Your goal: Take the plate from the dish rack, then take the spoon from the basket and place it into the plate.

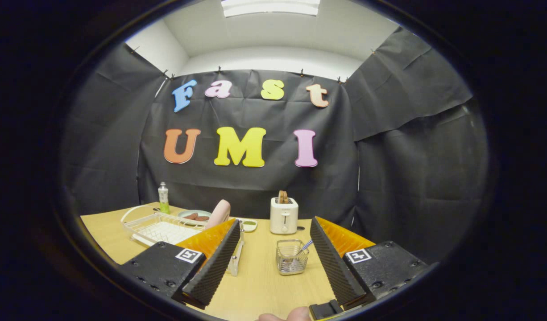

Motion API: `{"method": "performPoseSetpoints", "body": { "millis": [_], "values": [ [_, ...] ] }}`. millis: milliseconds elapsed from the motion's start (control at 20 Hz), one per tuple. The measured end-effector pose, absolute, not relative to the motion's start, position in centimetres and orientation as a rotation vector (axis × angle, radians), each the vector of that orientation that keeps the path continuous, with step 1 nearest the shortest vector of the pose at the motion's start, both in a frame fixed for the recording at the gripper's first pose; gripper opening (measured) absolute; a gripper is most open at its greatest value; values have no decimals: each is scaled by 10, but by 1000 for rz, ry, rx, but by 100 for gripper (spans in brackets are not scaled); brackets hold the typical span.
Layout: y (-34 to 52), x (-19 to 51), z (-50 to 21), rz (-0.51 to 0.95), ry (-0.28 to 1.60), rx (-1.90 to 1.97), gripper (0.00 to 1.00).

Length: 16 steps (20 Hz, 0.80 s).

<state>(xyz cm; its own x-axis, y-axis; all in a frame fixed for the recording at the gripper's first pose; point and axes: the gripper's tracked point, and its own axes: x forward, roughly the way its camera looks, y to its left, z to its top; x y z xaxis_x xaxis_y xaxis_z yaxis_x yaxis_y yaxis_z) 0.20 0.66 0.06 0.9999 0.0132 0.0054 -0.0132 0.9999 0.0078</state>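
Gripper (273,254) held above the near edge of the wooden table (260,290), fingers spread wide apart, nothing between them but bare tabletop. A fingertip (284,315) of the holding hand peeks in just behind the fingers.

Just ahead, between the two fingers and nearer the right one: small clear basket (292,257), with the spoon (303,248) standing tilted inside, its handle leaning out toward the right finger.

Beyond the left finger: white wire dish rack (159,229), partly hidden by that finger. Pink plate (219,213) standing on edge at the rack's right end, just above the left fingertip. Behind the rack, a green bottle (163,198) and a shallow dish (194,216) holding something reddish. Further back, near the cloth wall, a white toaster (284,216) with a slice of toast (283,196) up in its slot, and a small pale dish (249,224) to its left.

Step in hand, by the look of it: reaching for the plate, not yet begun in earnest. Best done by swinging left and forward, clearing the basket so as not to knock it. Approach the plate's upper rim with the fingers straddling its thin edge, one each side, rather than across the broad face. Close firmly; a glazed rim is likely slippery. Lift straight up out of the rack wires before moving sideways, to avoid dragging the light rack along. Set down flat on open tabletop near the basket.
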Motion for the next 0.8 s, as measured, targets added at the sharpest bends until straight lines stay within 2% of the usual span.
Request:
{"method": "performPoseSetpoints", "body": {
  "millis": [800],
  "values": [
    [57,34,22,100,23,20,100]
  ]
}}
